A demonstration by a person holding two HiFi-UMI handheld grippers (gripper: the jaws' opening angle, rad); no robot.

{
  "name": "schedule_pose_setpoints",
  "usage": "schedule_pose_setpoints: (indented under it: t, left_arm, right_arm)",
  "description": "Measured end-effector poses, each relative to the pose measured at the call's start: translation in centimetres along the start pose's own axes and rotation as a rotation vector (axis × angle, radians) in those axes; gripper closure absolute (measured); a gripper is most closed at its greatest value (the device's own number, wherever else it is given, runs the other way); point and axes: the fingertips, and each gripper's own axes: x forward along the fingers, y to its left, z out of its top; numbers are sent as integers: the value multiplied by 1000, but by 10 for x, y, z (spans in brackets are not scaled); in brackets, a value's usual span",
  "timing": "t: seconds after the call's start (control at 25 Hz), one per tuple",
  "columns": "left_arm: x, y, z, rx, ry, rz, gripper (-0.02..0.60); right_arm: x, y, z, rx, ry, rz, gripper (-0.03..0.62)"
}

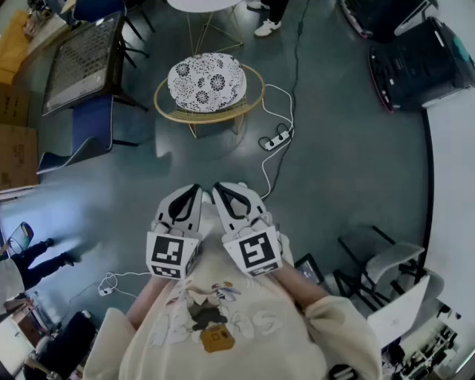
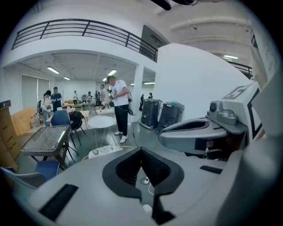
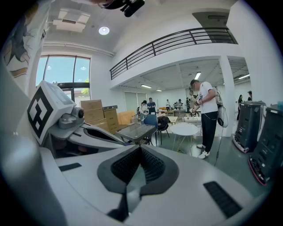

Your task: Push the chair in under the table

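Note:
The chair (image 1: 207, 83) has a thin gold frame and a round black-and-white patterned cushion. It stands on the grey floor ahead of me, a short way out from a round white table (image 1: 208, 6) at the top edge. Both grippers are held close together in front of my chest, well short of the chair. My left gripper (image 1: 194, 191) is shut and empty; the left gripper view shows its closed tips (image 2: 141, 150) with the cushion (image 2: 103, 151) and the white table (image 2: 101, 122) beyond. My right gripper (image 1: 221, 188) is also shut with nothing held (image 3: 140, 148), facing the white table (image 3: 185, 129).
A white power strip (image 1: 276, 139) with trailing cable lies on the floor right of the chair. A mesh-topped table (image 1: 82, 63) and a blue chair (image 1: 90, 122) stand to the left, dark bins (image 1: 415, 56) at the upper right, and white folding chairs (image 1: 386, 286) at the lower right. A person (image 2: 118, 107) stands by the white table.

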Motion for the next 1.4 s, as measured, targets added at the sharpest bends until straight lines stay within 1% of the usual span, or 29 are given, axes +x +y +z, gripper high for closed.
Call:
schedule_pose_setpoints:
  t: [0.2, 0.52, 0.64, 0.76, 0.84, 1.0, 1.12, 1.24, 1.4]
  left_arm:
    - [-2, -1, 3, 9, -3, 7, 572]
    - [-4, -2, 1, 10, -1, -7, 572]
    - [-7, 4, -1, 0, 3, -8, 572]
    - [-12, 15, -3, -9, -1, -15, 572]
    - [-15, 22, -6, -11, -1, -23, 572]
    - [-21, 36, -10, -2, 5, -38, 572]
    - [-27, 49, -7, 19, -10, -52, 572]
    - [-31, 64, -10, 23, -3, -70, 572]
    - [-17, 83, -10, 25, 18, -80, 572]
  right_arm:
    - [-3, -2, 0, 15, -8, -18, 585]
    - [-4, 0, 1, 7, -4, -35, 585]
    - [-1, 3, 1, 10, -1, -42, 585]
    - [6, 12, 4, 12, 0, -29, 585]
    - [12, 18, 5, -5, 18, -23, 585]
    - [26, 27, -1, -20, 86, -12, 583]
    - [40, 32, 5, -38, 102, -9, 583]
    - [53, 36, 9, -51, 127, -11, 583]
    - [74, 20, 7, -87, 169, -22, 583]
